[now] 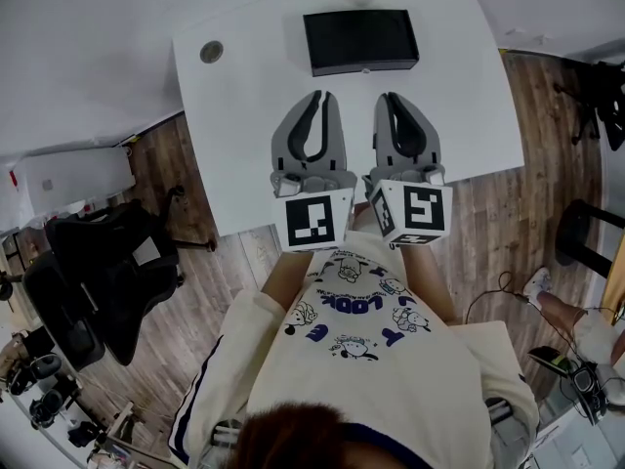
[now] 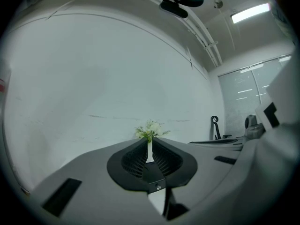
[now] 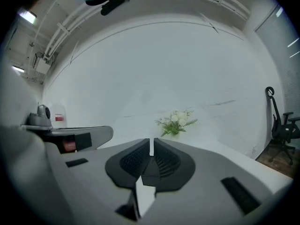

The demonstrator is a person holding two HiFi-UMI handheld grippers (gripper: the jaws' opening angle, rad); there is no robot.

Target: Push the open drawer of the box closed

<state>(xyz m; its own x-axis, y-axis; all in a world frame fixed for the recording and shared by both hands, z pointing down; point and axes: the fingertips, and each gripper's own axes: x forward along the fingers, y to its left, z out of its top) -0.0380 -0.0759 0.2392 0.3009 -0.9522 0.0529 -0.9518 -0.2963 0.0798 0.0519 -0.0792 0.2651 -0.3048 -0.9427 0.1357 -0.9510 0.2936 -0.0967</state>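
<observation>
The black box (image 1: 360, 41) lies at the far middle of the white table (image 1: 234, 135). From above it reads as one dark rectangle with a small knob on its near edge; how far the drawer stands out I cannot tell. My left gripper (image 1: 314, 101) and right gripper (image 1: 391, 101) lie side by side on the table, a short way in front of the box and not touching it. Both are shut with nothing between the jaws. In the left gripper view the left gripper (image 2: 149, 146) shows only a thin slit, and so does the right gripper (image 3: 151, 146) in the right gripper view. Neither of these two views shows the box.
A round cable grommet (image 1: 211, 52) sits at the table's far left. White flowers (image 2: 150, 131) (image 3: 176, 122) stand at the far edge against the wall. A black office chair (image 1: 107, 272) is on the floor to the left, a stool (image 1: 586, 233) to the right.
</observation>
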